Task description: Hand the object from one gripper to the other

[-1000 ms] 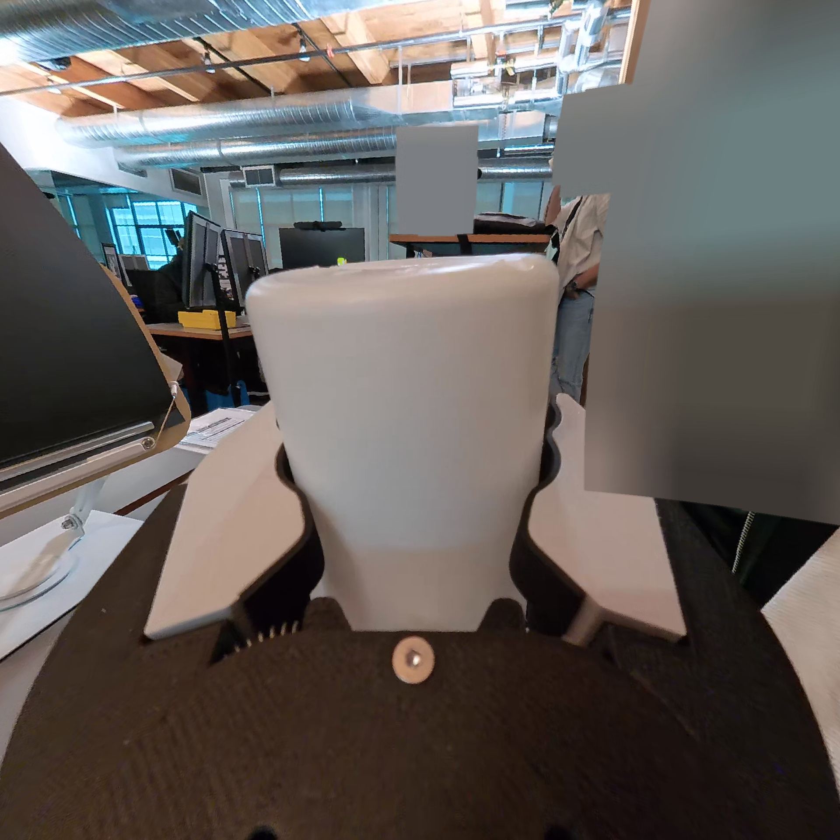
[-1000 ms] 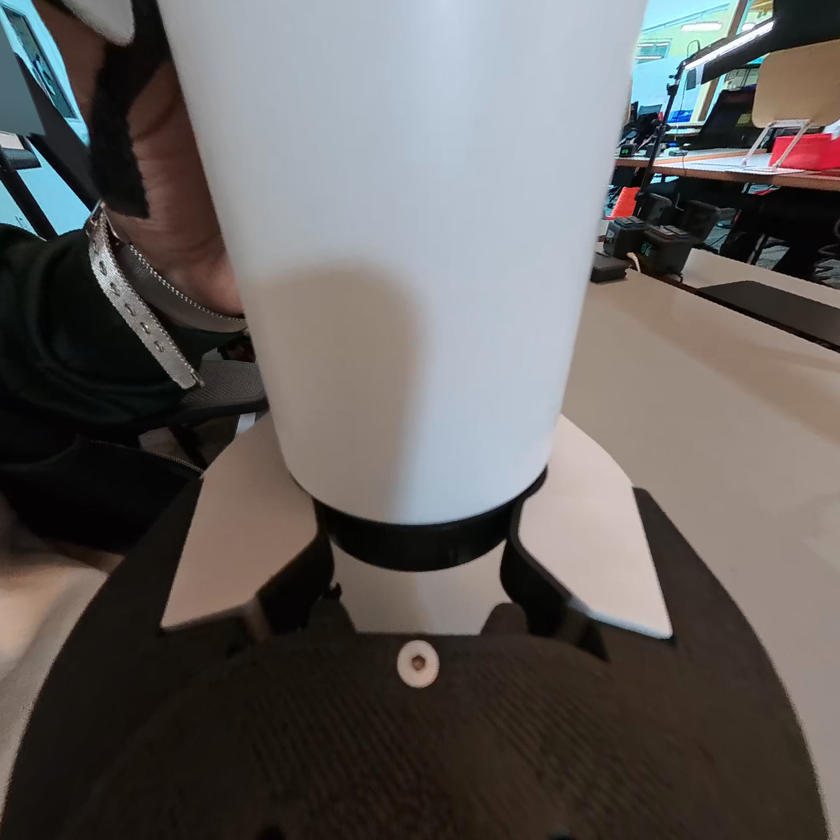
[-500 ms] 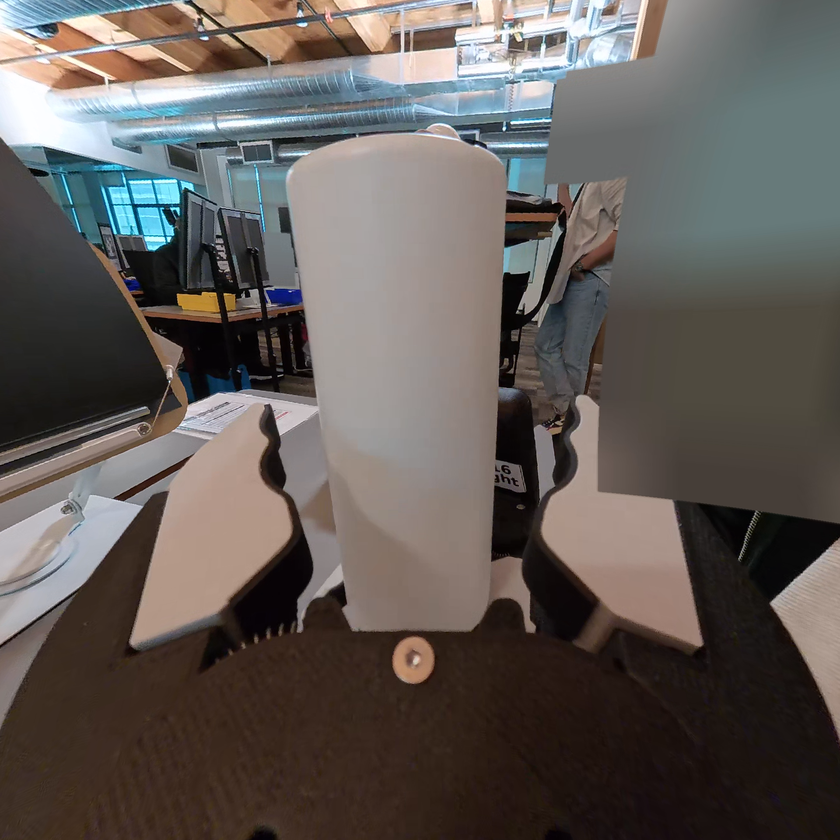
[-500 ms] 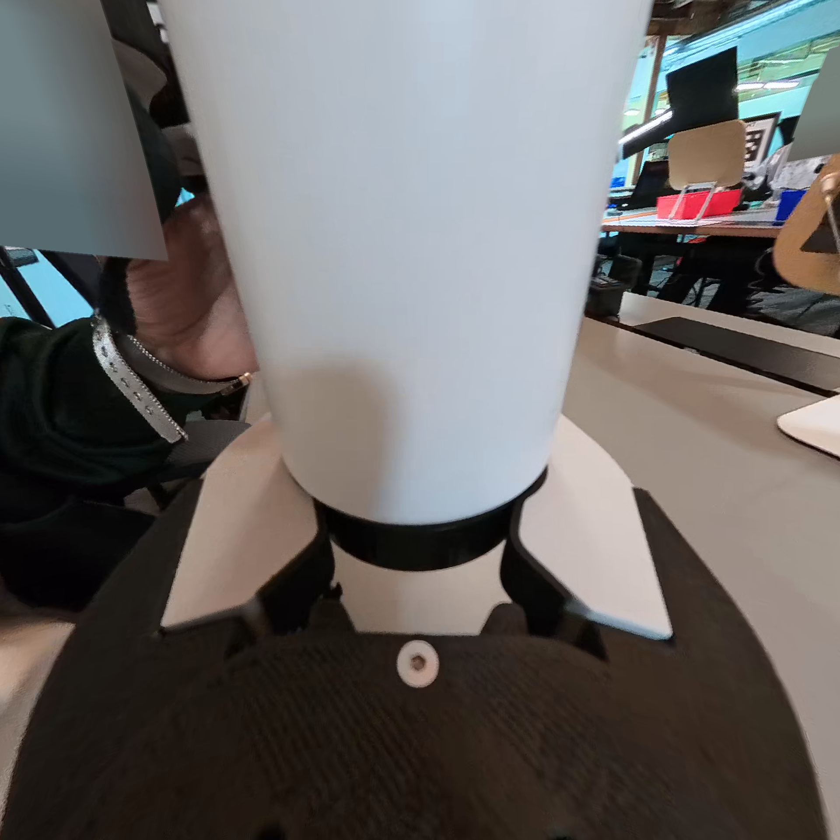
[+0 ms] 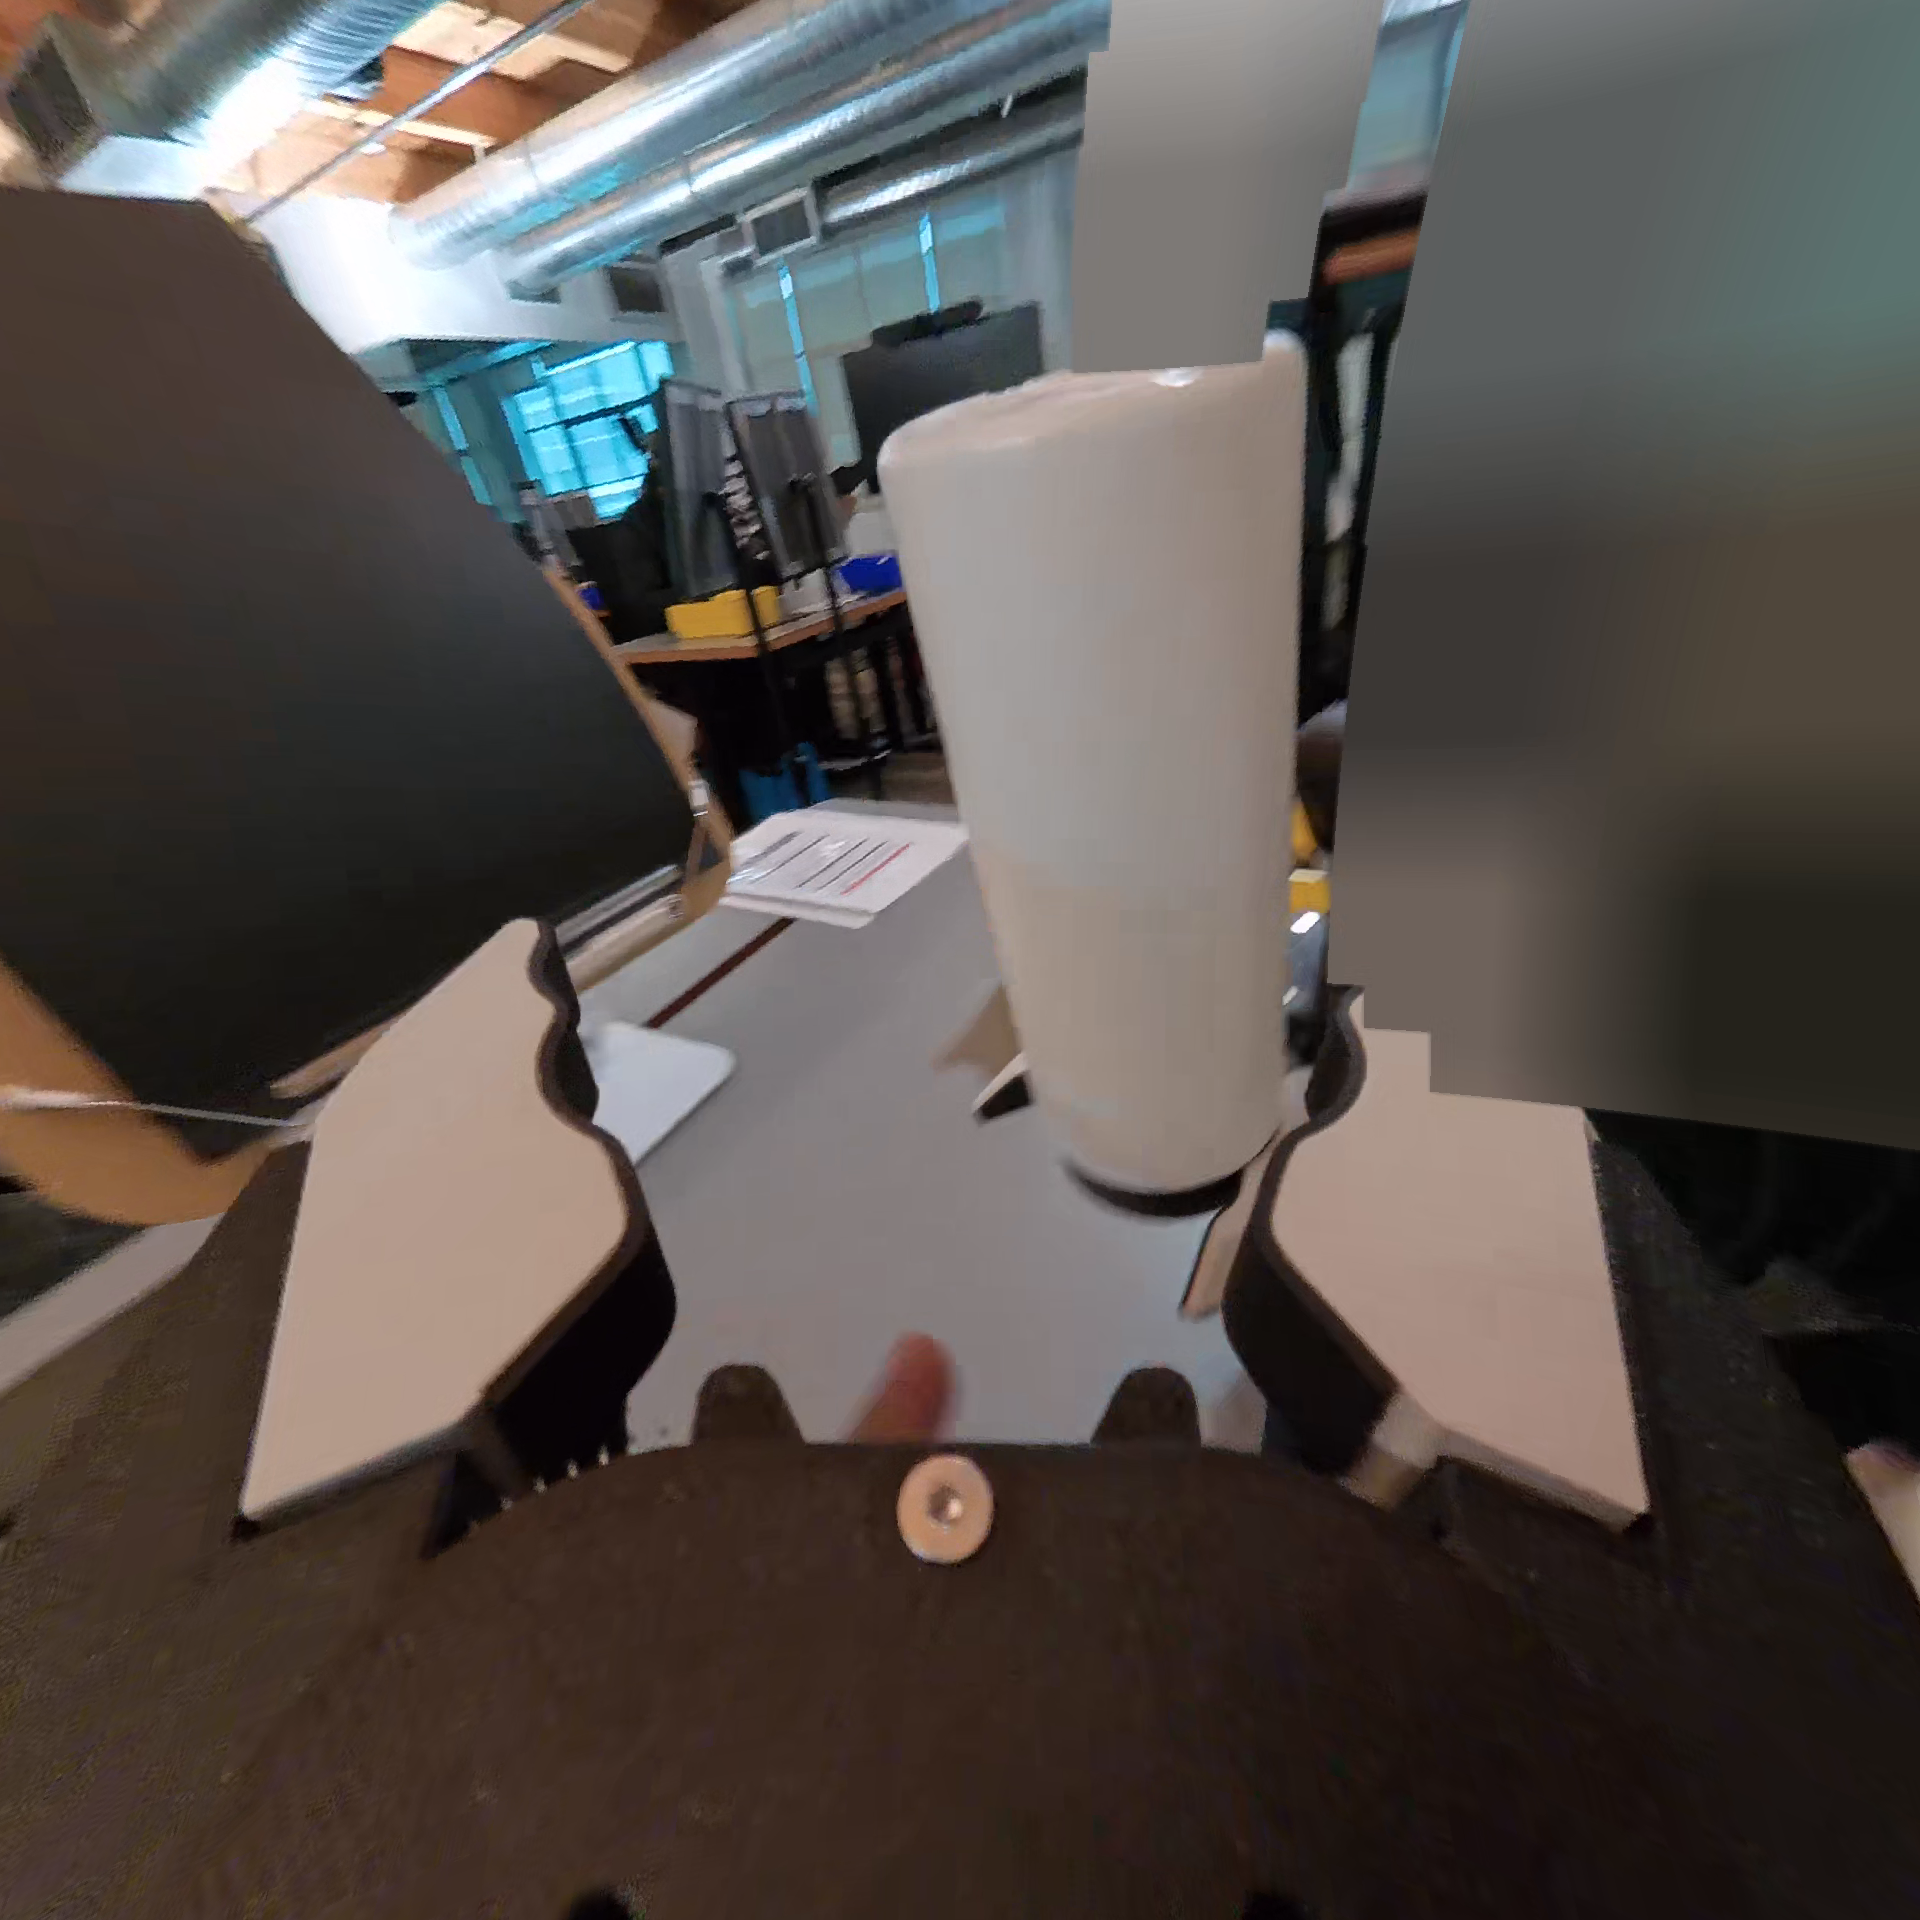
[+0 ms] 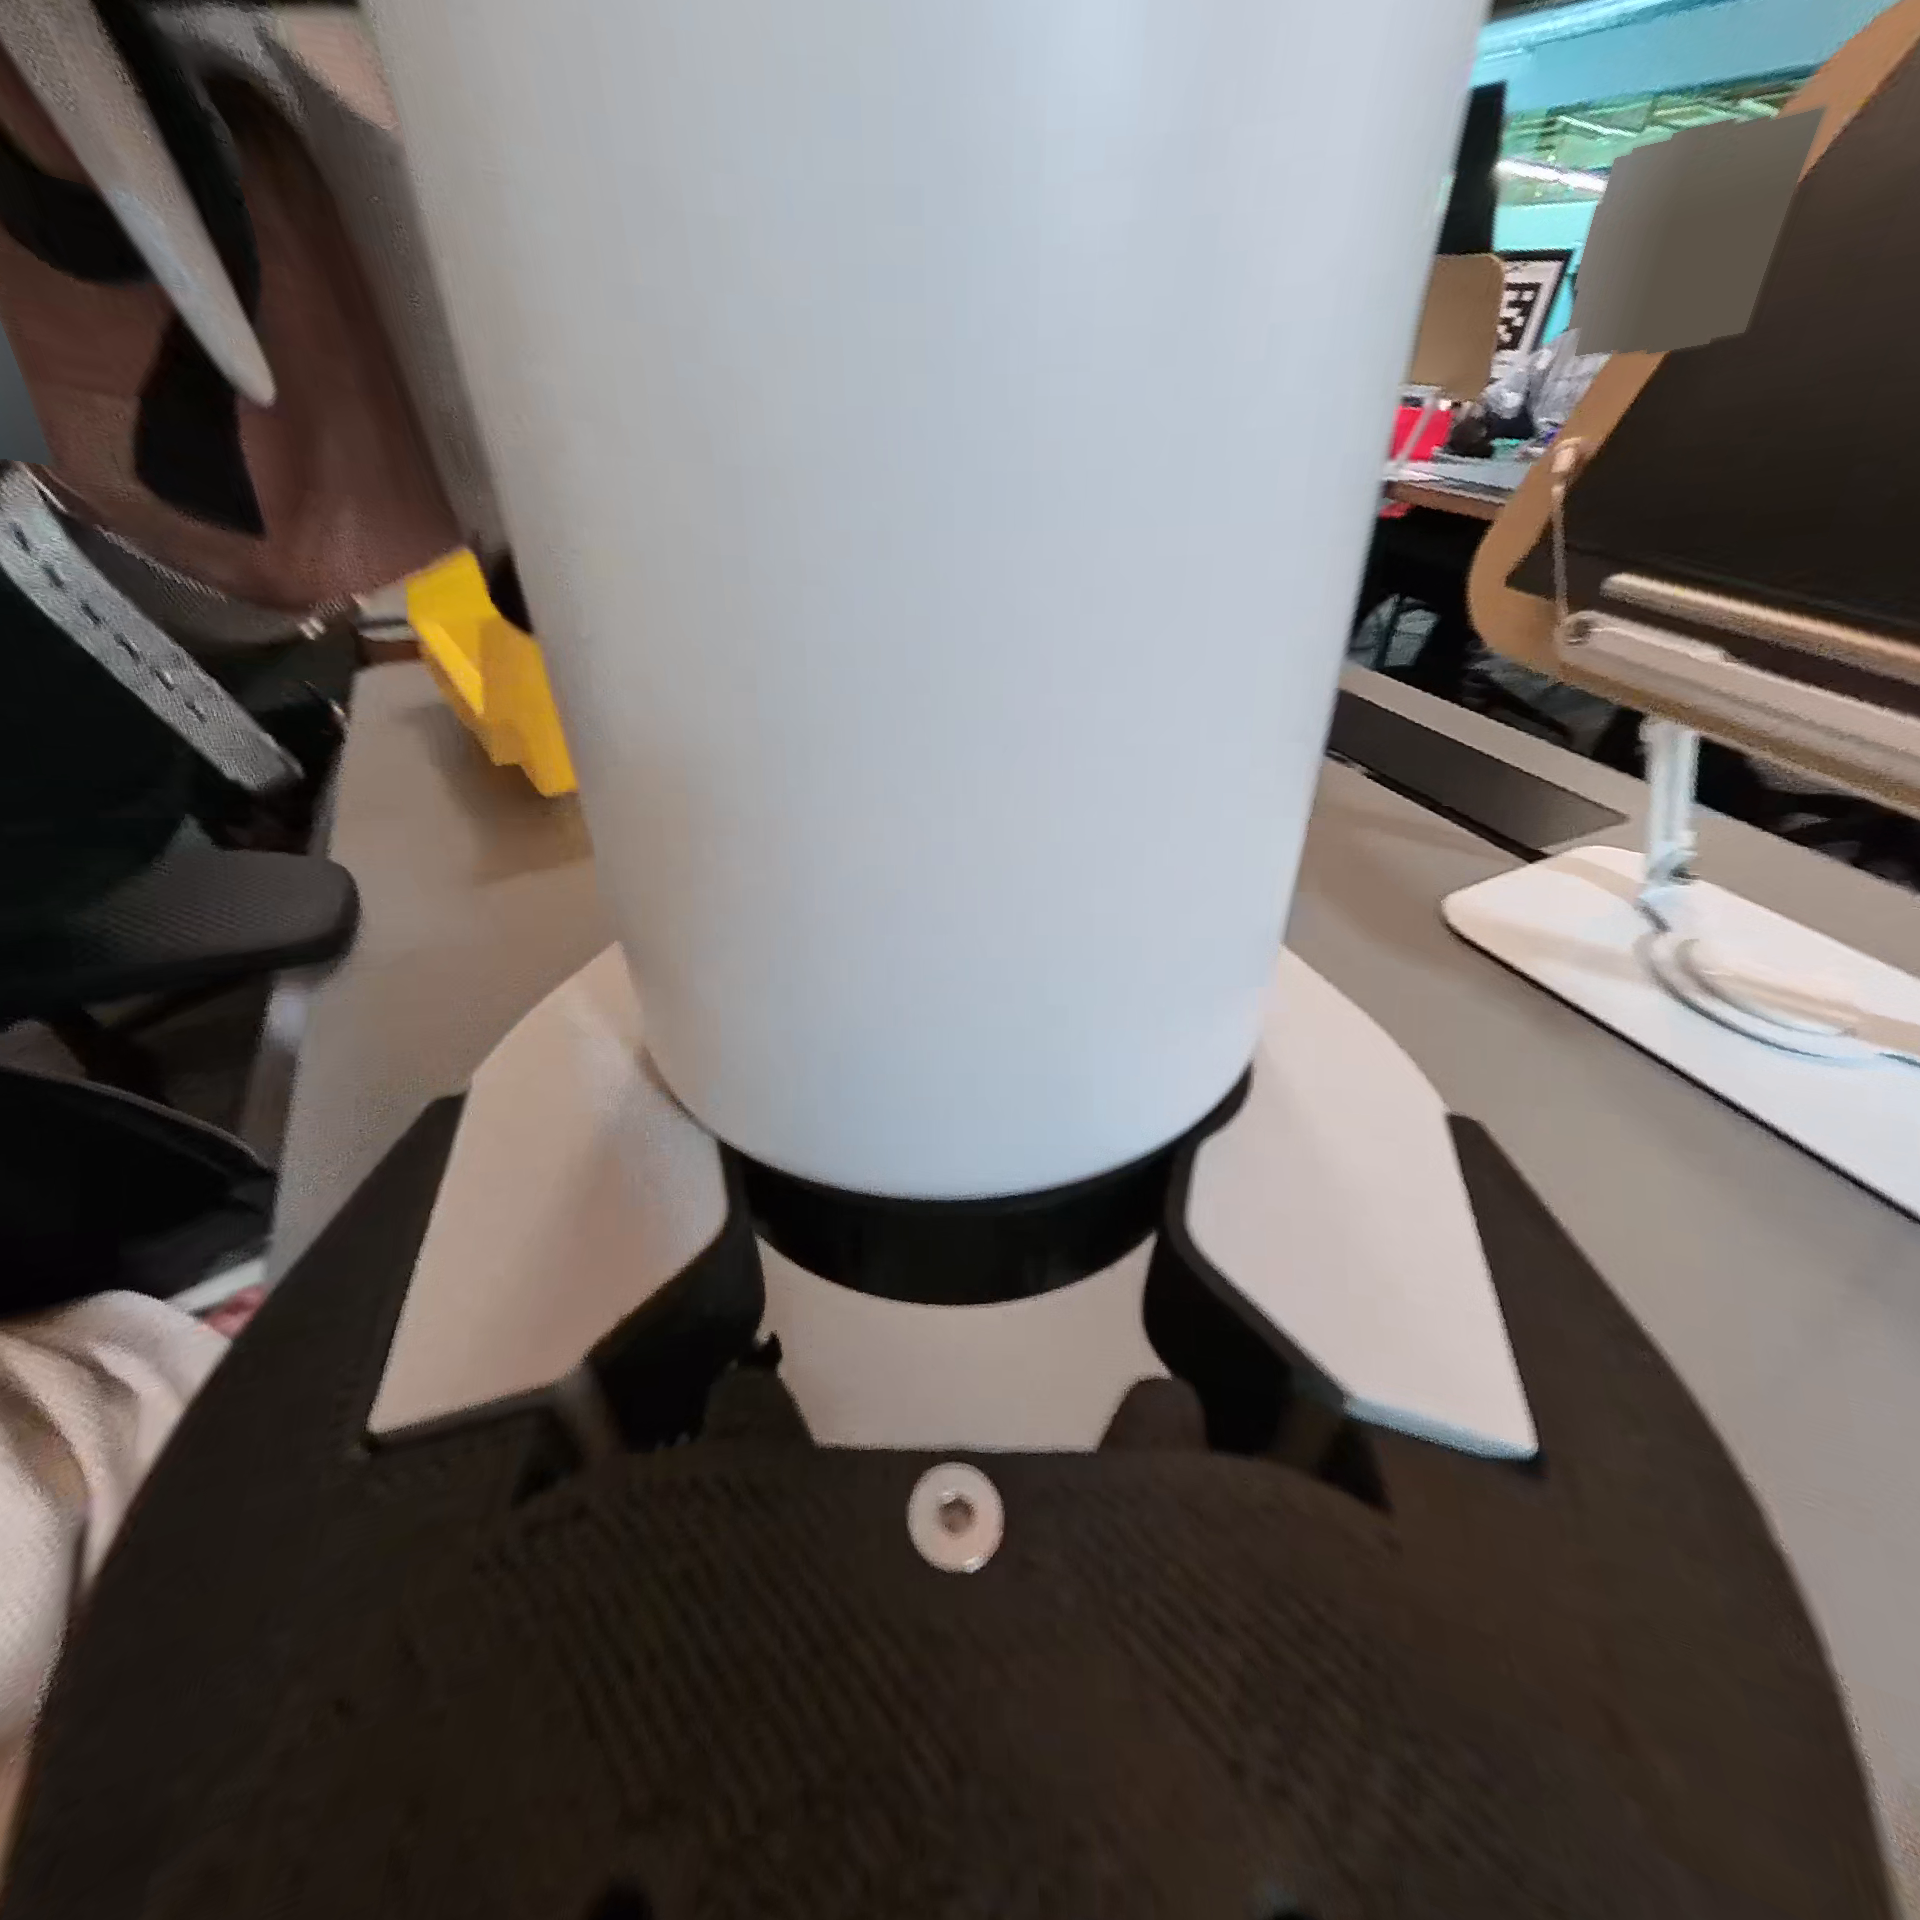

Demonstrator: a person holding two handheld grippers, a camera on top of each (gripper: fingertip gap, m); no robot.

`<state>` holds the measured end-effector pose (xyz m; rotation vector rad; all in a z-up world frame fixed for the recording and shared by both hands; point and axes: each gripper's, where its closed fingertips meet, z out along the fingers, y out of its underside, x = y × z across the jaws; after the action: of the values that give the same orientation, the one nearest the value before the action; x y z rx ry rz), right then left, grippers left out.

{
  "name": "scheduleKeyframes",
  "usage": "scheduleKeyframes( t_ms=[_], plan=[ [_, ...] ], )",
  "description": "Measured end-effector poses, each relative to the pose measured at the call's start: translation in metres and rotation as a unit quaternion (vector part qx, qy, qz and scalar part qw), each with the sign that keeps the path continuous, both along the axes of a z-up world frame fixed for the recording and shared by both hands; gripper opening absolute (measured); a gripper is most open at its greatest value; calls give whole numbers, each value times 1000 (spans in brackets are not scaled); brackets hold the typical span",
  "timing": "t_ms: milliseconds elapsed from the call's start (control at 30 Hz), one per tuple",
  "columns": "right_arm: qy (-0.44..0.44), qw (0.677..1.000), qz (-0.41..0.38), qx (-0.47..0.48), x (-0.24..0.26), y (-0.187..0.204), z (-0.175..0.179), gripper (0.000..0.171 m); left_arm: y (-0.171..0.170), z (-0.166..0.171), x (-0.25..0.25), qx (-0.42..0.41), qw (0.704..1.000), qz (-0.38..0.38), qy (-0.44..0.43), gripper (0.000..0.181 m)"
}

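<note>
White smooth cylindrical bottle [image 6: 935,582] clamped low, at its black collar, between right gripper [image 6: 951,1236] jaws. Left gripper [image 5: 935,1143] jaws spread apart, empty. Top-heavy; could tip or slip.

You have a tall white cylindrical bottle with a smooth matte wall and a black band around its near end [image 6: 935,623]. It sits between the fingers of your right gripper [image 6: 951,1236], pinched at that black band, and rises away from the camera, widening toward its far end. In the left wrist view the same bottle [image 5: 1122,748] stands almost upright, leaning slightly left at the top, right of centre above the grey table [image 5: 831,1091], free of your left gripper's [image 5: 945,1101] spread fingers.
</note>
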<state>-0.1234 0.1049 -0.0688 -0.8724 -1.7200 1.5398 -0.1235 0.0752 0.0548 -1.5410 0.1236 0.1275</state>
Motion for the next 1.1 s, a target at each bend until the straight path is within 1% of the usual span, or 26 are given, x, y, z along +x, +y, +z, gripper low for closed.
scheduleKeyframes(
  t_ms=[67,133,200,333,367,400,433,500,533,567,633,733,767,833,900,1000,1033,1067,1100],
  plan=[
    [-2,1000,-18,23,0,11,1,94,-8,0,-9,-34,996,44,73,131],
    [-8,999,-32,37,0,20,2,94,-15,3,-19,-67,976,104,181,127],
    [-16,998,-42,48,1,29,1,94,-21,8,-25,-90,940,158,289,124],
    [-42,997,-54,47,6,39,-10,94,-14,10,-17,-141,856,200,456,123],
    [-49,997,-54,40,6,39,-13,94,-10,11,-13,-150,823,213,504,124],
    [-57,996,-53,33,7,38,-16,94,-5,12,-9,-158,780,226,562,126],
    [-65,996,-52,28,7,37,-19,94,1,11,-3,-165,726,238,624,128],
    [-79,995,-49,24,7,33,-24,94,14,10,14,-159,607,249,738,132],
    [-84,995,-47,24,7,31,-26,94,22,5,25,-152,558,235,781,132],
    [-88,995,-45,24,7,28,-28,94,29,-4,34,-145,522,212,814,131],
    [-94,995,-37,21,9,21,-30,94,40,-25,42,-148,473,162,853,131],
    [-100,994,-23,23,12,10,-34,94,44,-50,33,-177,382,110,901,136],
    [-101,994,-18,25,13,6,-34,94,43,-56,29,-188,357,97,910,138],
    [-99,995,-9,28,14,-2,-34,94,39,-64,23,-207,324,77,920,139],
    [-95,995,2,34,16,-10,-33,94,36,-68,17,-220,304,73,924,140],
    [-92,994,13,52,19,-22,-35,94,37,-63,10,-233,292,93,923,145],
    [-94,994,15,57,20,-25,-36,94,36,-62,11,-232,291,97,923,143],
    [-97,993,18,60,20,-27,-37,94,36,-61,12,-229,291,98,924,135],
    [-98,993,20,60,20,-30,-38,94,35,-60,16,-223,294,98,924,119]
  ],
)
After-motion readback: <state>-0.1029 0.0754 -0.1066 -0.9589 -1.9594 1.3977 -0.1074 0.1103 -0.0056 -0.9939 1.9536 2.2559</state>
